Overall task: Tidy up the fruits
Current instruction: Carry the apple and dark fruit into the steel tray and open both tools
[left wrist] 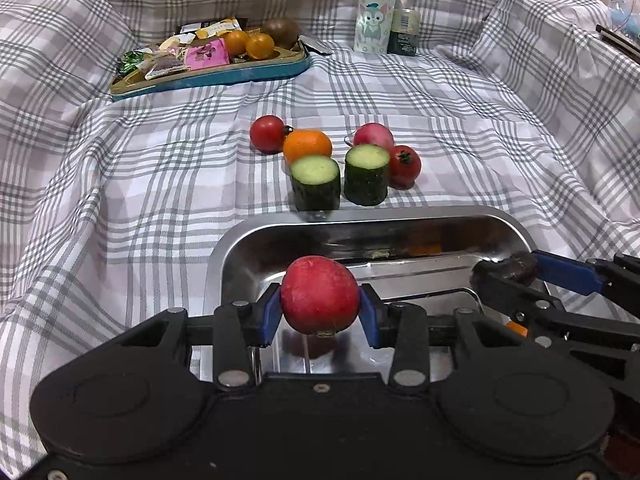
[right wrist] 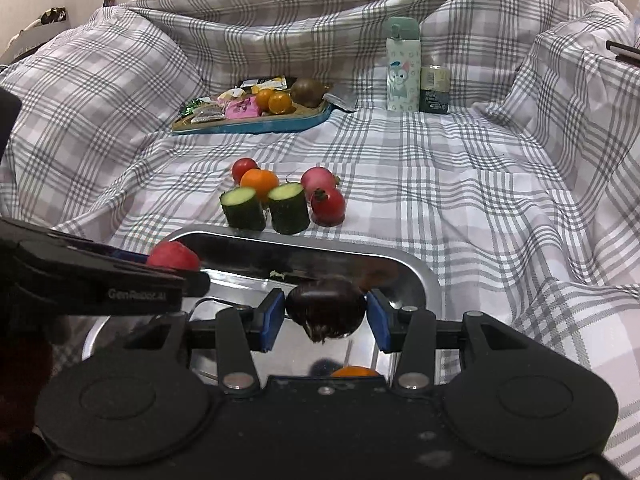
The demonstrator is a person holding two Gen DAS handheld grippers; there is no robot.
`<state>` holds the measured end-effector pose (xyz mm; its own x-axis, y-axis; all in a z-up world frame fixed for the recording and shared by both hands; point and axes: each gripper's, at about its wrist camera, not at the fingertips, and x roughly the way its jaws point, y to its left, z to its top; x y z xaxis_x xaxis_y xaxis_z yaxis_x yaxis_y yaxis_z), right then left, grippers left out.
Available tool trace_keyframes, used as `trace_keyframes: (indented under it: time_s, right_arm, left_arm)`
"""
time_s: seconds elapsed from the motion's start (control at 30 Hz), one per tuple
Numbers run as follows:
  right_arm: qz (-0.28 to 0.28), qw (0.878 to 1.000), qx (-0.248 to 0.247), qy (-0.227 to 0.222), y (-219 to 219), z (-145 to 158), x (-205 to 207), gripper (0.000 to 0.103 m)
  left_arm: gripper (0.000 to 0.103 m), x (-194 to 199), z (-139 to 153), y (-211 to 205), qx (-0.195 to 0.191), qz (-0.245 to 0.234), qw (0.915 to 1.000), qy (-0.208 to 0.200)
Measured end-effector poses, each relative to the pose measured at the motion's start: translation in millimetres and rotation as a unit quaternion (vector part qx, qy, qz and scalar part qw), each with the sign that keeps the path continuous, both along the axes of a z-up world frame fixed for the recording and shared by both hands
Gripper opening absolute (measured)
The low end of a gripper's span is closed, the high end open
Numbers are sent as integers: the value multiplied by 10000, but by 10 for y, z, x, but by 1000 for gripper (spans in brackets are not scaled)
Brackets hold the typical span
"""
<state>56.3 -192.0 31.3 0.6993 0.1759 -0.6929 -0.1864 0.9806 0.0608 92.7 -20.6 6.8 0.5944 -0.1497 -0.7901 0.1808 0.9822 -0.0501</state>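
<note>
Left wrist view: the left gripper (left wrist: 320,312) has its blue pads closed on a red fruit (left wrist: 319,294), round and smooth, taken across its widest part and hanging over the steel tray (left wrist: 424,220). It looks light and firm, but the glossy skin could slip, so a grip at the middle suits it best. At the right, the right gripper (left wrist: 505,270) pinches a dark fruit (left wrist: 523,266) above the same tray. Beyond the far rim stand two cucumber pieces (left wrist: 315,182), stiff and flat-ended, with tomatoes (left wrist: 405,165) and an orange (left wrist: 307,145) close by.

Right wrist view: the right gripper (right wrist: 325,314) is partly closed on the dark fruit (right wrist: 325,307), which looks soft and wrinkled, and probably bruises easily. An orange piece (right wrist: 354,371) lies in the tray (right wrist: 420,276) below.
</note>
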Motion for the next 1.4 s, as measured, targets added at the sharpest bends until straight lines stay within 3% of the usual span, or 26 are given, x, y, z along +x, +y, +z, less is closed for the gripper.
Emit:
trace_keyframes:
  time_s: [0.4,0.67,1.4]
  right_arm:
    - [132,9996,29,248,69,-106,131,47]
    - [105,9998,39,165,69,-79,111,47]
    - [-4,10000,55,66,0,-27,0,47]
  left_arm:
    - [49,11,-13,48,-146,31,9999,24]
    - [49,17,9,103,-255,127,9996,8]
    - [49,-163,82,124,-62,210,9997,-134]
